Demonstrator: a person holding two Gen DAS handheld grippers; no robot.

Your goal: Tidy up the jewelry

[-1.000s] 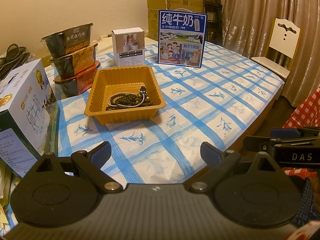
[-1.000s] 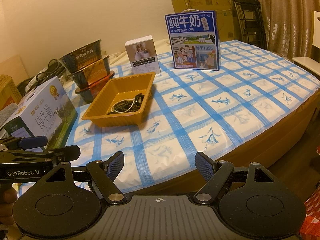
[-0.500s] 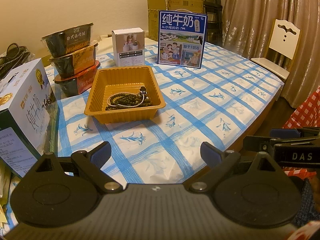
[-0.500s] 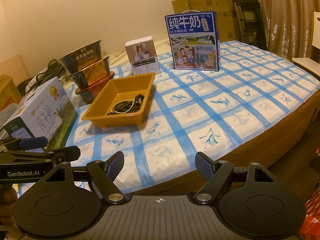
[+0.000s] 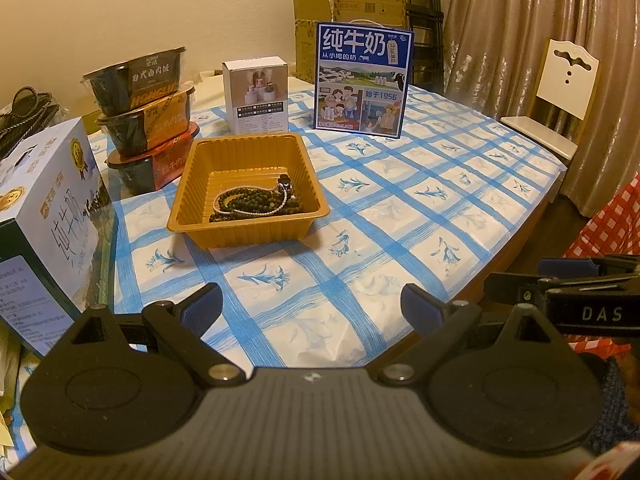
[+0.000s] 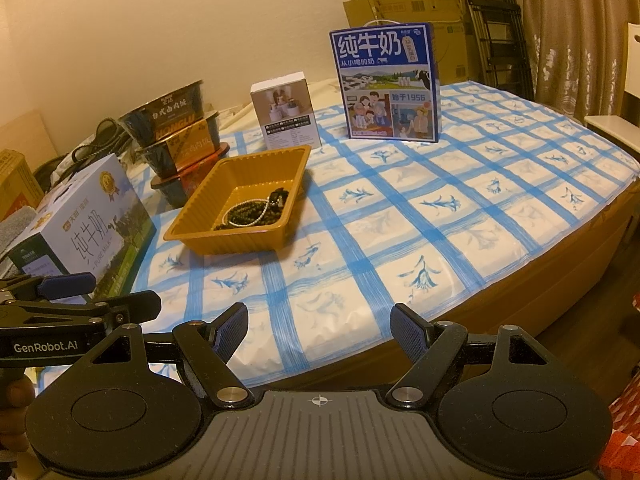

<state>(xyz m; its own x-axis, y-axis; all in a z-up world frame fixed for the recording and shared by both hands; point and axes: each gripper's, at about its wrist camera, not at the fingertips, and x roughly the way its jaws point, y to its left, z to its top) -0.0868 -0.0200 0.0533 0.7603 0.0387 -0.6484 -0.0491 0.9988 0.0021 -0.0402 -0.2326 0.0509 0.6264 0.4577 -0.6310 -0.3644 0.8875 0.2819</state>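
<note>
Both grippers hover level at the desk's [image 5: 460, 184] near edge, left gripper [image 5: 312, 306] and right gripper [image 6: 318, 330] side by side, fingers spread wide and empty. Beaded jewelry [image 5: 256, 202] lies in the orange tray [image 5: 224, 236], well ahead.

A tall blue milk carton [image 5: 363, 80] stood upright on the blue-checked tablecloth [image 5: 420, 216], with a small white box [image 5: 256, 94] beside it. Three noodle bowls [image 5: 146, 114] sat stacked by the wall, near a white chair [image 5: 560, 88].
</note>
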